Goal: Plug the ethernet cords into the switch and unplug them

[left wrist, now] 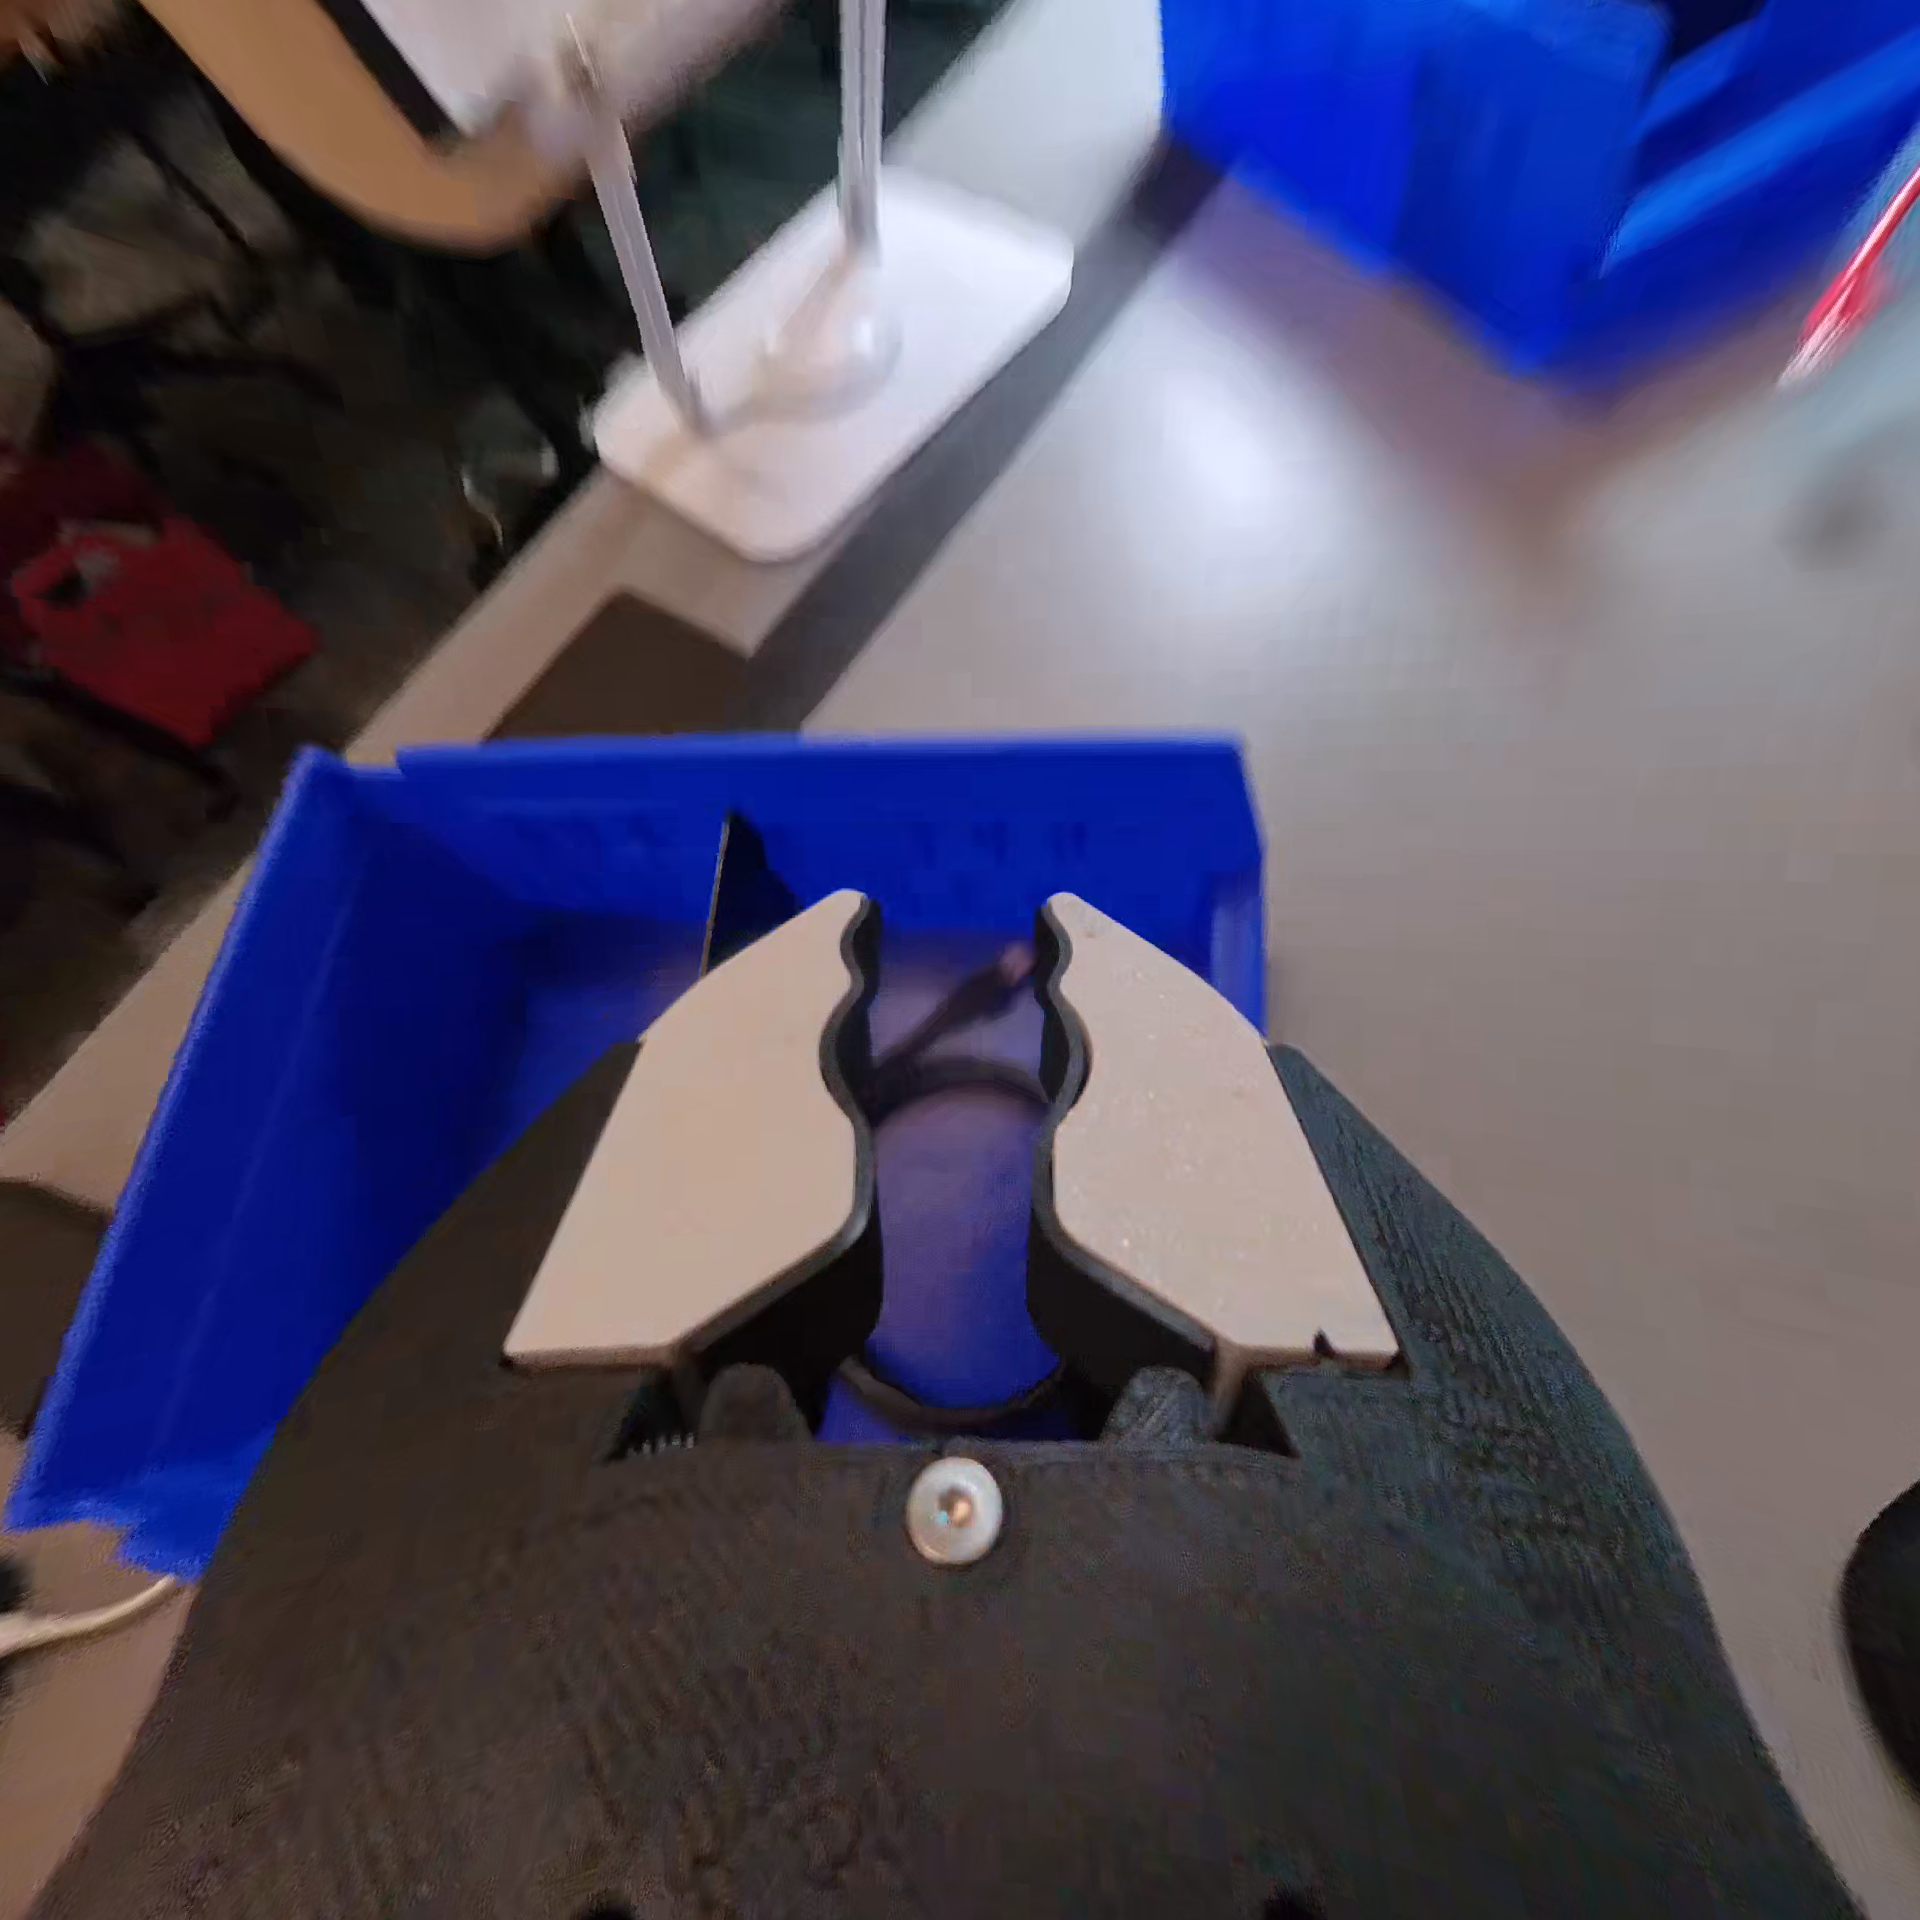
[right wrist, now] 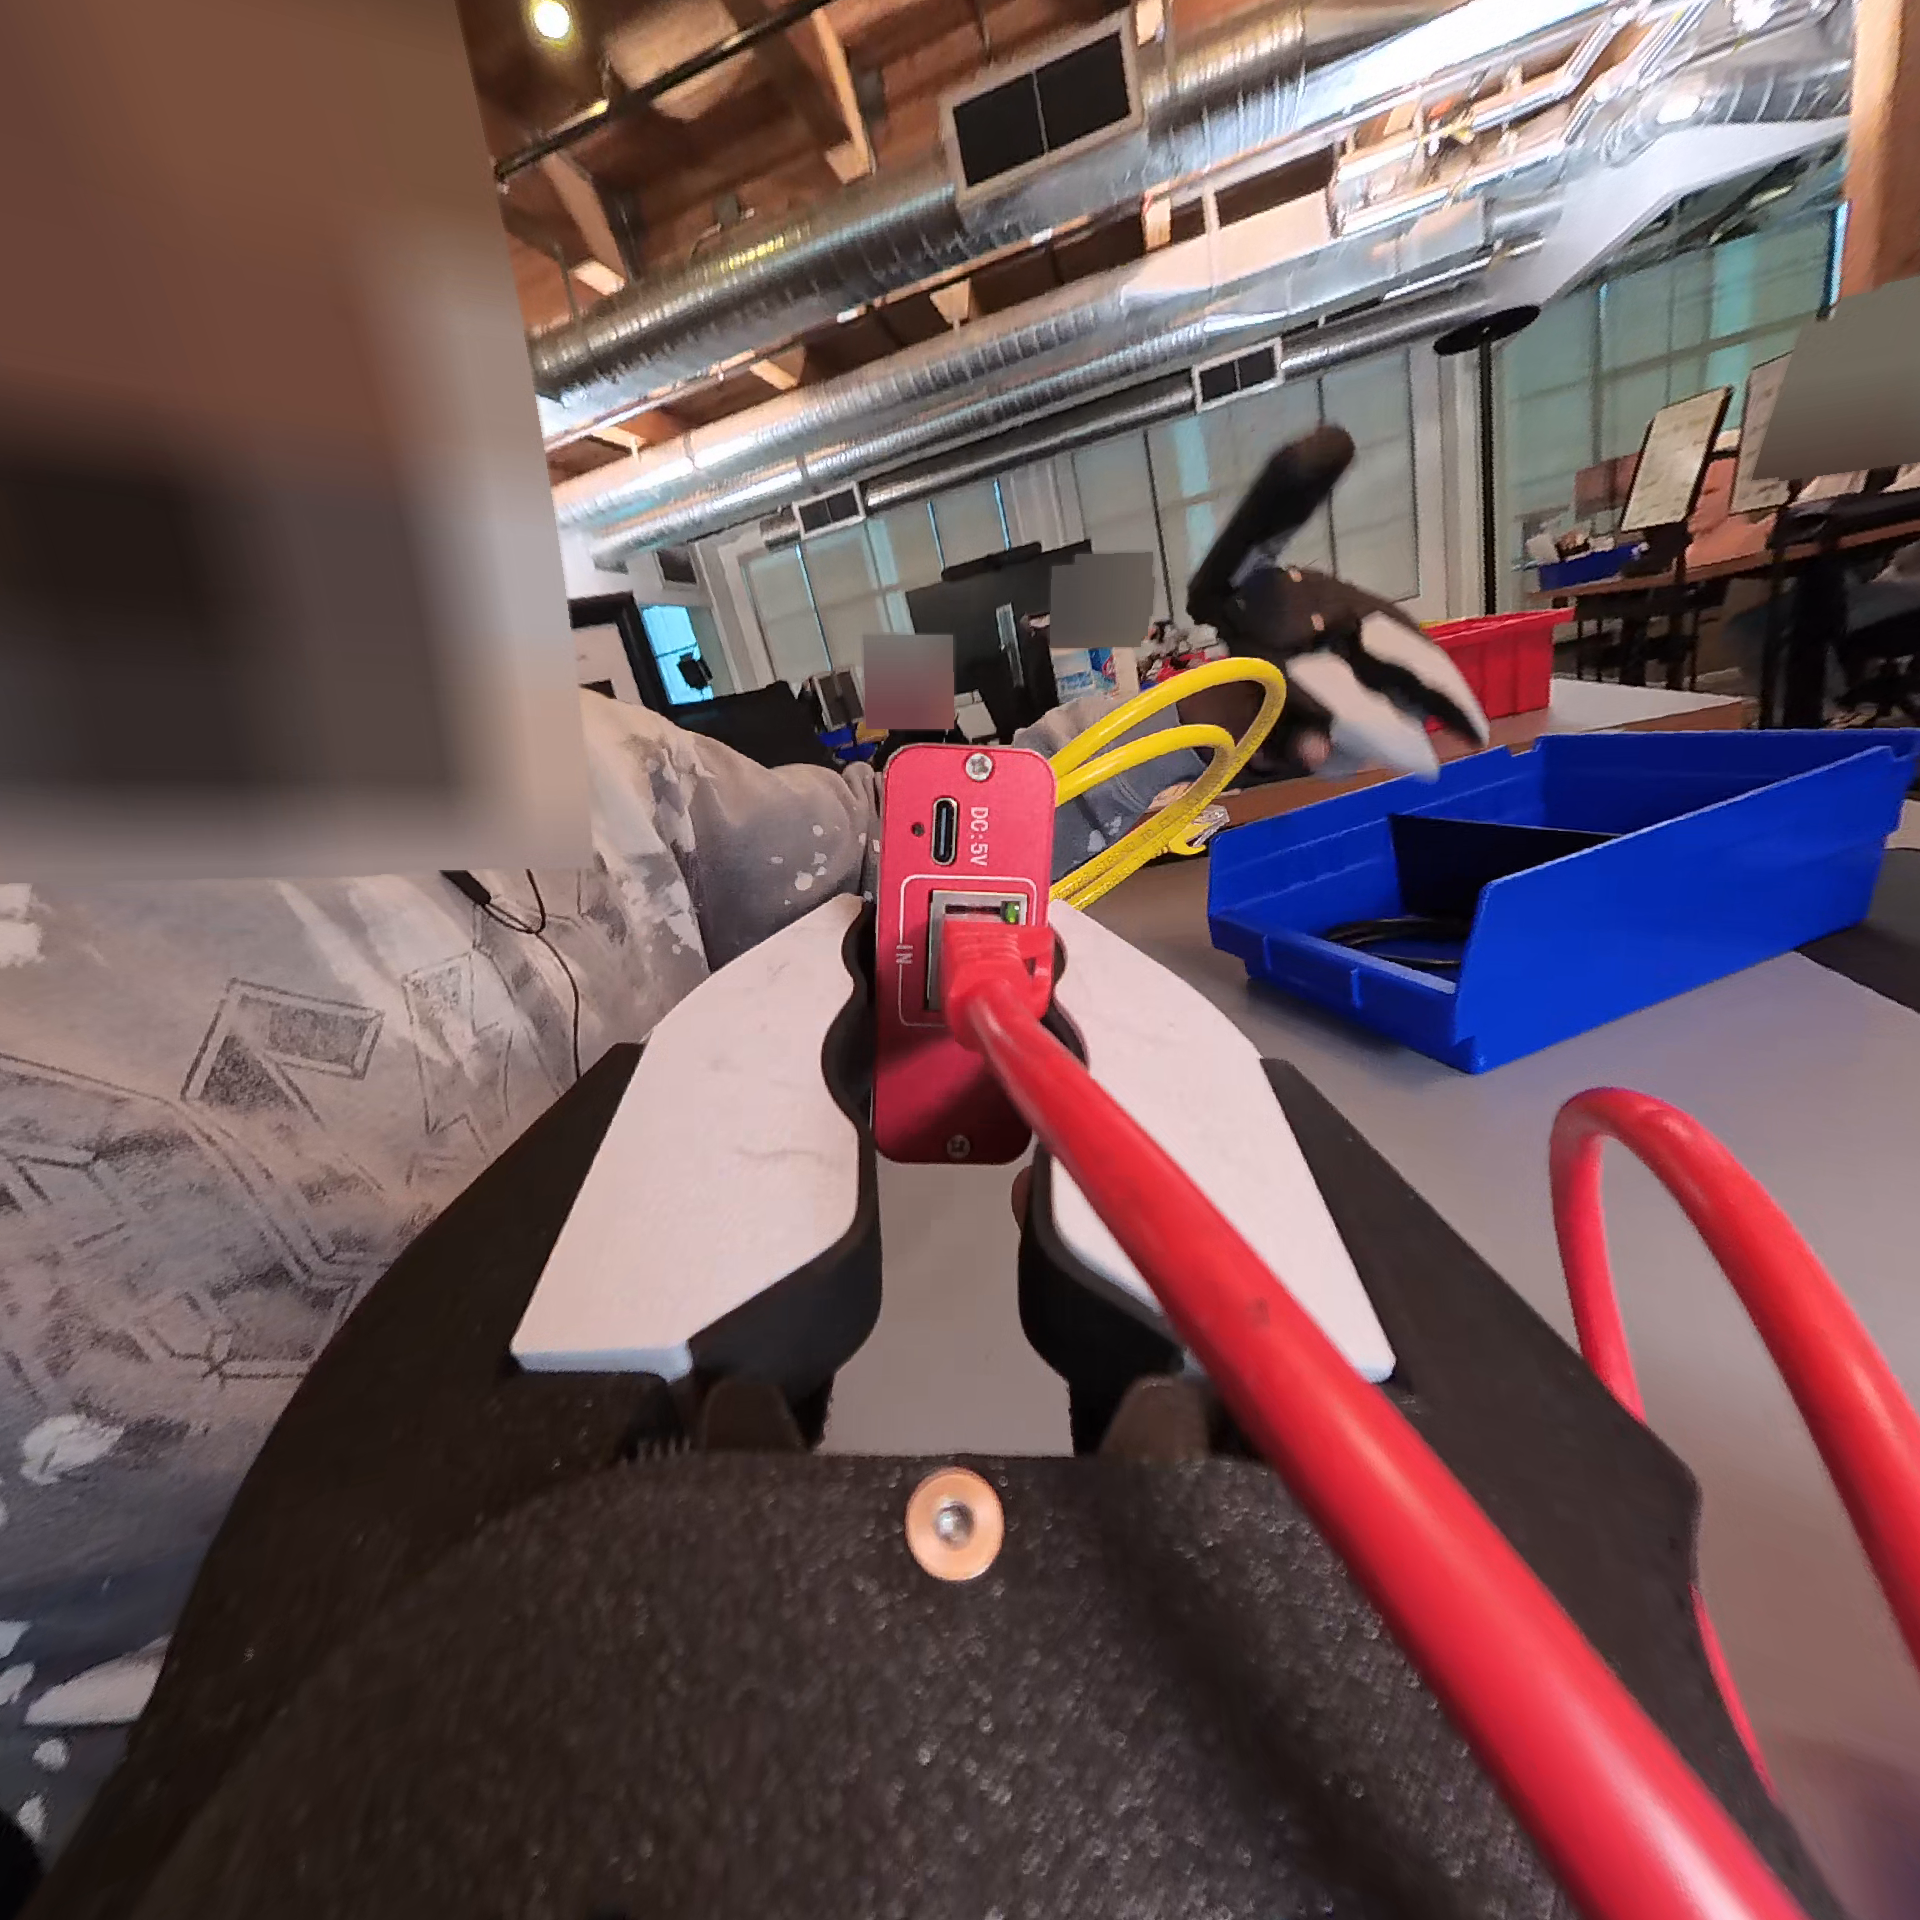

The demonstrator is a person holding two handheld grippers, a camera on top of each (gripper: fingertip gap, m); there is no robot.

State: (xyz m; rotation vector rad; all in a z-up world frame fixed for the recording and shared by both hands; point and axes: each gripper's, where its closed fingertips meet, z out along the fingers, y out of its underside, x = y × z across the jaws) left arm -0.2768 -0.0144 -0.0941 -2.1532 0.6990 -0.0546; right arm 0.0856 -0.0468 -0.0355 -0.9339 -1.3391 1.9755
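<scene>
My right gripper is shut on a small red switch and holds it upright above the table. A red ethernet cord is plugged into its port, and its slack loops at the right. Yellow cords lie behind the switch. My left gripper is open and empty. It hovers over a blue bin that holds a coiled black cable. The left gripper also shows blurred in the right wrist view, above that bin.
A white stand base sits at the grey table's far edge. A second blue bin is at the back right. A person's patterned sleeve is left of the switch. A red bin stands on a farther table.
</scene>
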